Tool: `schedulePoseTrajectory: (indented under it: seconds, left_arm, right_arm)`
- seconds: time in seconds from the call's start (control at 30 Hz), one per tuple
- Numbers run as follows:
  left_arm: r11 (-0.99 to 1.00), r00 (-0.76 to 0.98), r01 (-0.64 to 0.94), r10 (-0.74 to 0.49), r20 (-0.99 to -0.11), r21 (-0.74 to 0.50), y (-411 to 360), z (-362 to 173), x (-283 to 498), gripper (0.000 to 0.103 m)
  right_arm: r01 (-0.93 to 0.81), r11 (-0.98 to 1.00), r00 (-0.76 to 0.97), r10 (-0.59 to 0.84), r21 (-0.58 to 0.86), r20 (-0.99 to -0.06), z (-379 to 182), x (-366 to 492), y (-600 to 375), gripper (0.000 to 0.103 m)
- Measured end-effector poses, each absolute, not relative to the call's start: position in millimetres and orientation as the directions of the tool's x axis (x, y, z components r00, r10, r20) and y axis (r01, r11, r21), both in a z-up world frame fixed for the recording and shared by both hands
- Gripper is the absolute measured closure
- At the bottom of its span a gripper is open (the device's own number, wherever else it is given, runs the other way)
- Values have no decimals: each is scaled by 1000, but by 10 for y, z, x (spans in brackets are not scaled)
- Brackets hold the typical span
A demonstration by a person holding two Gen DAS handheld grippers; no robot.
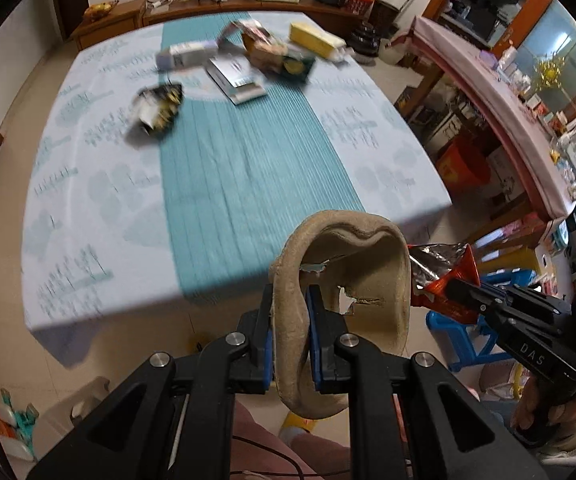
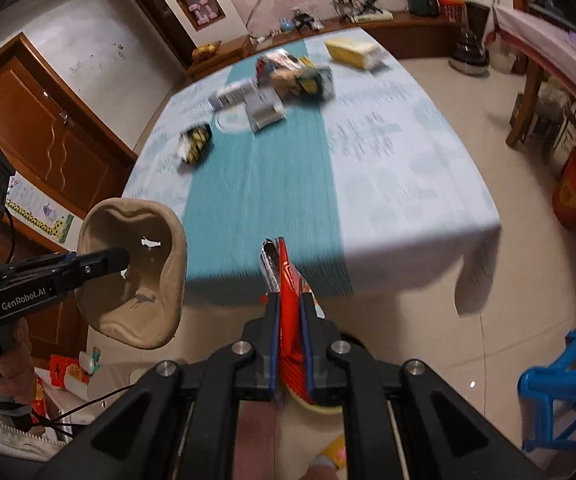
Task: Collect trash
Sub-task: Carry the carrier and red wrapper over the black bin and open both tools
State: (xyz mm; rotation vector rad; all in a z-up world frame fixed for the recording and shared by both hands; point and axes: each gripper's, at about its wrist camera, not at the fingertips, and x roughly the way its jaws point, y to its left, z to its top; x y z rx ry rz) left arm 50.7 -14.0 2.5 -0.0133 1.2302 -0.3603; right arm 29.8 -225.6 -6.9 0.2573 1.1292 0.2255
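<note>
While both hands hang off the table's (image 1: pixel 88 184) near edge, each gripper carries one piece of trash — the left gripper (image 1: pixel 290 320) clamps a moulded pulp tray's (image 1: pixel 368 280) rim, the right gripper (image 2: pixel 288 332) pinches a red foil wrapper (image 2: pixel 288 280) — likely bound for disposal. About six packages (image 1: pixel 272 52) remain on the table.

The white letters "DAS" stand on the black body of the right gripper (image 1: pixel 454 286), off to the right of the left tongs. "GenRobot.AI" (also white) runs along the left gripper (image 2: pixel 122 258), left of the right tongs.
</note>
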Motion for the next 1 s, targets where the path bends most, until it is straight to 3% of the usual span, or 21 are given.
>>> schedulePoseTrajectory:
  seconds: [0.43,0.73,1.0]
  left_arm:
    - [935,154,347,-130,-980,-69,-678,-810,-92,91]
    - [926,99,378,-48,-994,-7,-786,-2048,-114,91]
    - [911,94,413,-26,-995,15,-842,-3098,-59,91]
  right_arm:
    - [88,919,311,341,384,-887,-939,-308,-2582,94]
    - [239,905,226,301,352,-927,-2157,-377,-2578,94]
    - [268,910,170,278,316,-946,-3284,-328,-2365,94]
